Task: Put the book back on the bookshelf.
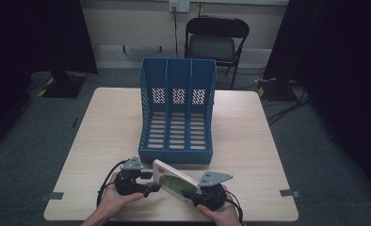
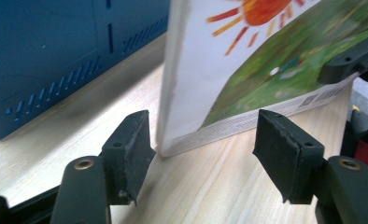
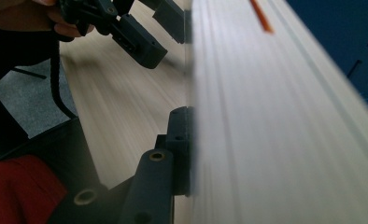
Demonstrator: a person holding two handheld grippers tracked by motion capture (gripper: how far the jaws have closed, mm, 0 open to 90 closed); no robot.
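Note:
A thin book (image 1: 174, 181) with an orange sun and green field on its cover stands tilted on one edge near the table's front edge. My right gripper (image 1: 197, 195) is shut on its lower right end; in the right gripper view one jaw presses flat against the book (image 3: 275, 130) and the other is hidden behind it. My left gripper (image 1: 151, 182) is open at the book's left end. In the left gripper view the book's (image 2: 247, 70) bottom corner sits between the spread fingers (image 2: 130, 140), touching neither. A hand holds each gripper.
A blue three-slot file holder (image 1: 146, 108) stands mid-table just behind the book, open toward me, and also shows as a blue wall (image 2: 42, 56). Bare wooden table (image 1: 249, 136) lies on both sides. A black folding chair (image 1: 214, 40) stands beyond the far edge.

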